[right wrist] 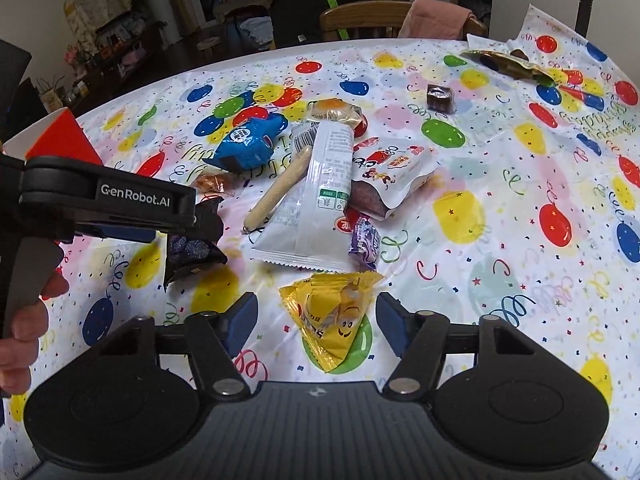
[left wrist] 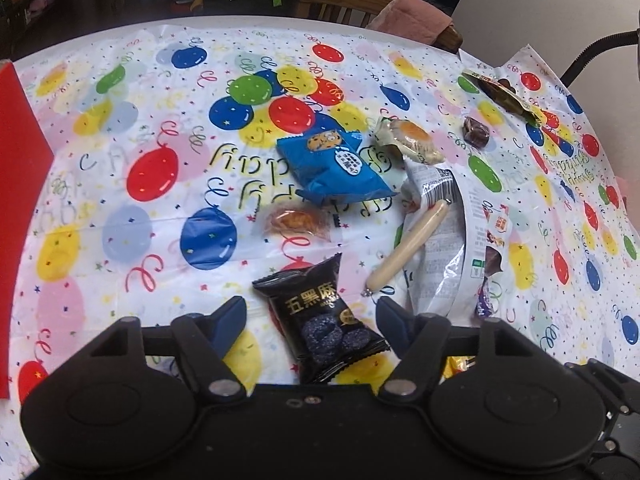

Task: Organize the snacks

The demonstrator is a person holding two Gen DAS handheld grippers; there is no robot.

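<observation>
Left hand-held gripper (left wrist: 311, 322) spread wide around black glossy foil snack packet (left wrist: 320, 320), flat on balloon-print table (left wrist: 120, 208). Mid-table: blue cookie pouch (left wrist: 332, 166), beige sausage stick (left wrist: 408, 246), white printed bag (right wrist: 316, 196). Right hand-held gripper (right wrist: 316, 320) spread around yellow triangular snack packet (right wrist: 334, 314).

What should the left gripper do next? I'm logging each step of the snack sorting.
Probably close the left gripper on the black foil snack packet with gold lettering. Its blue fingers are open on either side of the packet, which lies flat on the balloon-print tablecloth, apart from the other snacks.
</observation>
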